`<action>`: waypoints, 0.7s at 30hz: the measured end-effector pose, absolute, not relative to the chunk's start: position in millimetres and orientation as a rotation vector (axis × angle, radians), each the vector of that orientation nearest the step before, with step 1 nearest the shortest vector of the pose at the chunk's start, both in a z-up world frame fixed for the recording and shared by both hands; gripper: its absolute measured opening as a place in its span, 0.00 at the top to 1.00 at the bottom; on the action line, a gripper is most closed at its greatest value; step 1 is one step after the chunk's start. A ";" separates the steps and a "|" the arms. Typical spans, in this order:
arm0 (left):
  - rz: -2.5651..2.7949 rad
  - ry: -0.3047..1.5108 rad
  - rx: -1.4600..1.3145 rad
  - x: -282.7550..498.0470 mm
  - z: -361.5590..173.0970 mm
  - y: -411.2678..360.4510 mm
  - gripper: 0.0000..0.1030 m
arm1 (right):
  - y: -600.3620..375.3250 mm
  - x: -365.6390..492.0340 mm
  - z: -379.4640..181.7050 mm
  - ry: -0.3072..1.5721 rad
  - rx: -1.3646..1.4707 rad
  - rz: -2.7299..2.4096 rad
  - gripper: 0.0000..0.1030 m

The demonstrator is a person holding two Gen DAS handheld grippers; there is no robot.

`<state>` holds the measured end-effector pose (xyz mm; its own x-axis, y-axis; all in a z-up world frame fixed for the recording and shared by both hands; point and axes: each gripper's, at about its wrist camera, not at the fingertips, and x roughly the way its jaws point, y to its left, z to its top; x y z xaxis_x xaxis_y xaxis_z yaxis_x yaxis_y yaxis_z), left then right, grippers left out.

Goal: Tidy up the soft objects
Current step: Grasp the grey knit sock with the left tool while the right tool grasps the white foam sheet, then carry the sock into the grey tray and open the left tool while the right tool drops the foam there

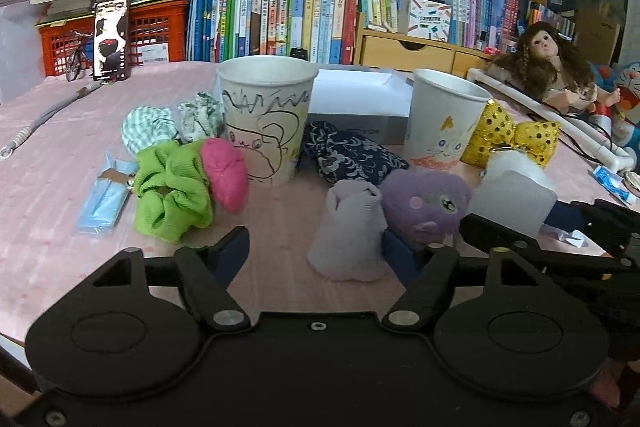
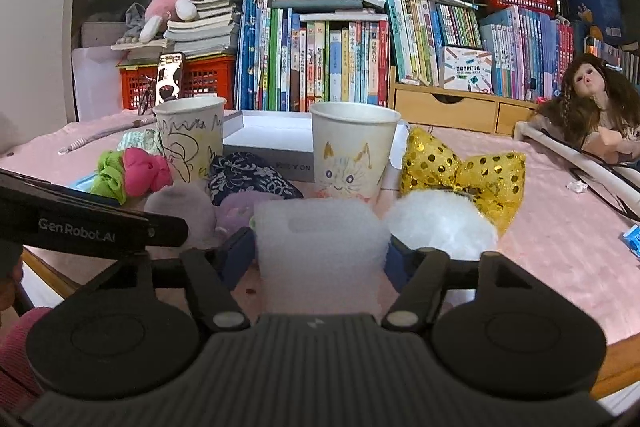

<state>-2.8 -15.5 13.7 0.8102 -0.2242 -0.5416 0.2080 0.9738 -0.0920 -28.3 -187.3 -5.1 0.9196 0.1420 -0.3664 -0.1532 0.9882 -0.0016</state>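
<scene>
While both tools gape, white foam (image 2: 320, 251) sits between the right tool (image 2: 320, 259).

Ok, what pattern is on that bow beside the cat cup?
The bow is yellow-gold fabric covered in shiny gold sequin dots; the right wrist view shows it best.

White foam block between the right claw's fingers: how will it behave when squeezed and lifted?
The white foam block looks porous, so probably very light and compressible; the right claw may dent it. Its fuzzy surface should grip well, not slip. Standing upright, it could tip easily if nudged.
</scene>
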 end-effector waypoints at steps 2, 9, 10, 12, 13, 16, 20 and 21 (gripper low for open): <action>-0.241 0.579 -0.029 -4.8 14.2 -16.4 0.40 | -188.2 -29.0 -5.0 0.375 -0.024 0.155 0.34; -0.258 0.572 -0.008 -8.9 16.9 -20.9 0.51 | -189.6 -31.6 -2.6 0.361 -0.027 0.148 0.35; -0.259 0.570 -0.005 -9.3 17.2 -21.4 0.52 | -189.6 -31.7 -2.0 0.360 -0.026 0.147 0.35; -0.263 0.573 -0.006 -9.0 17.6 -21.7 0.53 | -190.4 -32.1 -1.4 0.358 -0.022 0.146 0.35; -0.266 0.575 -0.010 -8.2 17.8 -21.7 0.54 | -190.9 -32.3 -1.2 0.358 -0.022 0.146 0.35; -0.275 0.582 -0.022 -4.5 18.0 -22.4 0.55 | -191.2 -32.6 -0.6 0.357 -0.022 0.147 0.36; -0.285 0.599 -0.046 5.8 15.4 -25.3 0.55 | -191.1 -30.9 0.5 0.358 -0.021 0.155 0.36; -0.290 0.610 -0.055 8.6 14.4 -26.2 0.56 | -191.2 -29.8 0.4 0.360 -0.017 0.157 0.36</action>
<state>8.6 -26.2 14.4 0.7807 -0.2840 -0.5566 0.2519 0.9582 -0.1355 -29.8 -191.2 0.4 0.9237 0.1498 -0.3525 -0.1560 0.9877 0.0109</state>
